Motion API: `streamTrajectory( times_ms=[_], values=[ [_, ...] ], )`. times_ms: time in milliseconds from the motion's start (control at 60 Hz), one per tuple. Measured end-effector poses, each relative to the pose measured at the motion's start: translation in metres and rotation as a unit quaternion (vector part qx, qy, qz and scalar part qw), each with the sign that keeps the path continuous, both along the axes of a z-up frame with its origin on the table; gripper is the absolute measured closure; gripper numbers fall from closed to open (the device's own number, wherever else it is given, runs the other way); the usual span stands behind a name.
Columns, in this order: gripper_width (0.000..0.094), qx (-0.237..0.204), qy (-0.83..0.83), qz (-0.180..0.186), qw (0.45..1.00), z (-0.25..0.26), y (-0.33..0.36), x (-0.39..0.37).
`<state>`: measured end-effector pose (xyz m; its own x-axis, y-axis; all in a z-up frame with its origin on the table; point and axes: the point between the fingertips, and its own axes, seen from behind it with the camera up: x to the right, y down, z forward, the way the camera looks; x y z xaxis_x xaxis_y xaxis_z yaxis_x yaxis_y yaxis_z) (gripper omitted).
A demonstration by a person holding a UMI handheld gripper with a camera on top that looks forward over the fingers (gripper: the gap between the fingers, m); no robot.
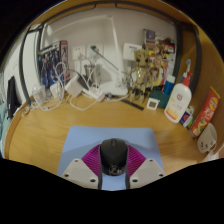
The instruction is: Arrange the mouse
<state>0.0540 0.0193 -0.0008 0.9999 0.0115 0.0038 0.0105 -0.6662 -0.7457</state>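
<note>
Mouse (113,152), black (a computer mouse), sits on a blue mouse pad (85,139) on the wooden counter (45,135), gripped between both pink pads of the claw (113,170). A white lotion bottle (179,100) stands at two o'clock.

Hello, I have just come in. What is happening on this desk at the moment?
A hand-held tool is working on a black computer mouse. The mouse sits between the two fingers of the tool, over a light blue mouse pad on a wooden desk. Whether the fingers really press the mouse cannot be told. Beyond them, along the wall, stand a white bottle, some cables and other small items.
</note>
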Motion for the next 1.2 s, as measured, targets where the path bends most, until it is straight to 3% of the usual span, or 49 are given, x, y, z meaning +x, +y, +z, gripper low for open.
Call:
streamTrajectory(
  times_ms=[217, 317, 467, 650, 933, 1200],
  values=[
    [0.044, -0.003, 0.016, -0.006, 1.0, -0.01, -0.005, -0.004],
    [0.006, -0.012, 0.008, -0.002, 1.0, -0.009, -0.009, 0.0],
    [0.0079, -0.025, -0.001, -0.006, 1.0, 0.009, -0.027, 0.004],
    [0.0081, -0.016, 0.015, -0.004, 1.0, 0.08, -0.052, -0.007],
    [0.0079, 0.04, -0.005, 0.01, 0.999, 0.214, -0.071, -0.028],
    [0.0078, 0.076, -0.001, 0.022, 0.997, 0.273, -0.09, -0.054]
  ],
)
